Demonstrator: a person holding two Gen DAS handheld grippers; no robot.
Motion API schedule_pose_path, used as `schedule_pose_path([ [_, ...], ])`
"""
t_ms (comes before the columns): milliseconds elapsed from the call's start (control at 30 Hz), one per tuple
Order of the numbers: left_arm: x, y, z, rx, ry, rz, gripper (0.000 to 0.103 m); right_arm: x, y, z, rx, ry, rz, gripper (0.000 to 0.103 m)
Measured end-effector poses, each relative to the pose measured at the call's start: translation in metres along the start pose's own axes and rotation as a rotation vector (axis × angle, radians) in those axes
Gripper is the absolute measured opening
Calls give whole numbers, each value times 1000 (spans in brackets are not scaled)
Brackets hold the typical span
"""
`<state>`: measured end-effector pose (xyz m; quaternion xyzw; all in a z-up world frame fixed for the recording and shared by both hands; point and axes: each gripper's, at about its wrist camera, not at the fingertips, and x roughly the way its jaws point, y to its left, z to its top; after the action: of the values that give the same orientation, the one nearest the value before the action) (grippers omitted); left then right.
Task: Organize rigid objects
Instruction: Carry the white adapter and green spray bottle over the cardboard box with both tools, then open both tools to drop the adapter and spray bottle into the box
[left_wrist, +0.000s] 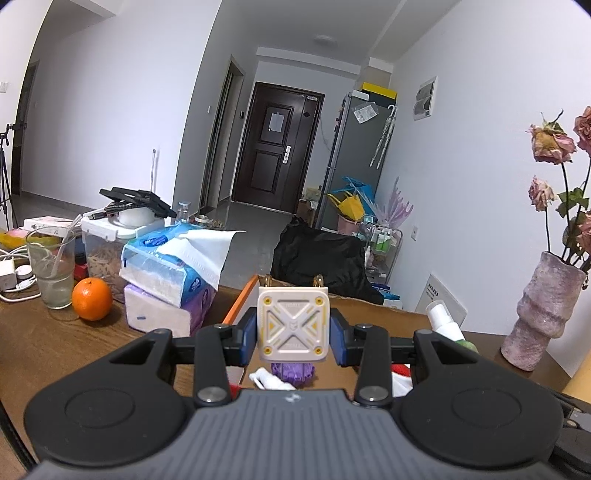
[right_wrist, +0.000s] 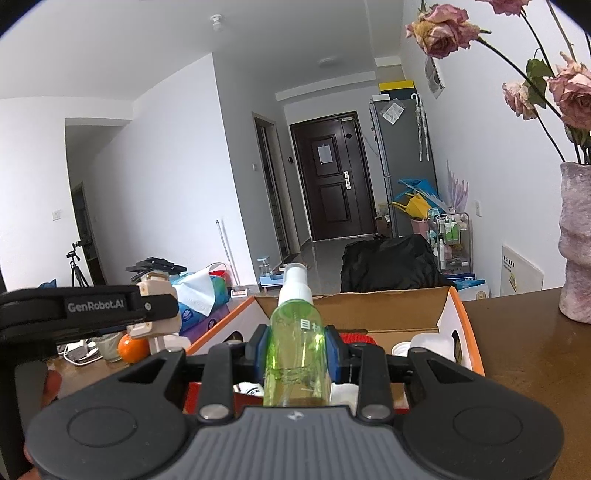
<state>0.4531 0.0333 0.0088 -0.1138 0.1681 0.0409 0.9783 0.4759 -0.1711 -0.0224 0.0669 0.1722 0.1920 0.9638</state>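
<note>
My left gripper (left_wrist: 293, 328) is shut on a cream square charger plug (left_wrist: 293, 325) with two brass prongs pointing up, held above an open orange-edged cardboard box (left_wrist: 240, 302). A purple toy (left_wrist: 291, 371) and white items lie in the box below. My right gripper (right_wrist: 295, 350) is shut on a green spray bottle (right_wrist: 295, 354) with a white nozzle, upright over the same box (right_wrist: 463, 314). The left gripper and its plug (right_wrist: 157, 310) show at the left of the right wrist view. The bottle's white top (left_wrist: 441, 314) shows in the left wrist view.
On the brown table (left_wrist: 55, 343) sit an orange (left_wrist: 91, 299), a glass with a straw (left_wrist: 51, 269), stacked tissue packs (left_wrist: 166, 280) and a food container (left_wrist: 110, 240). A pink vase of dried roses (right_wrist: 576, 243) stands at the right. A red item (right_wrist: 354, 338) lies in the box.
</note>
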Motion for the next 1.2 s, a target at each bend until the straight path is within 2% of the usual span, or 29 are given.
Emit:
schedule_pose_path([
  [700,58,-6,20,1,-7,-8,39,56,-7,12,-18,6,-39,30],
  [1200,107,-22,12,54,50,6,39,89,-31,18,21,44,-90,30],
])
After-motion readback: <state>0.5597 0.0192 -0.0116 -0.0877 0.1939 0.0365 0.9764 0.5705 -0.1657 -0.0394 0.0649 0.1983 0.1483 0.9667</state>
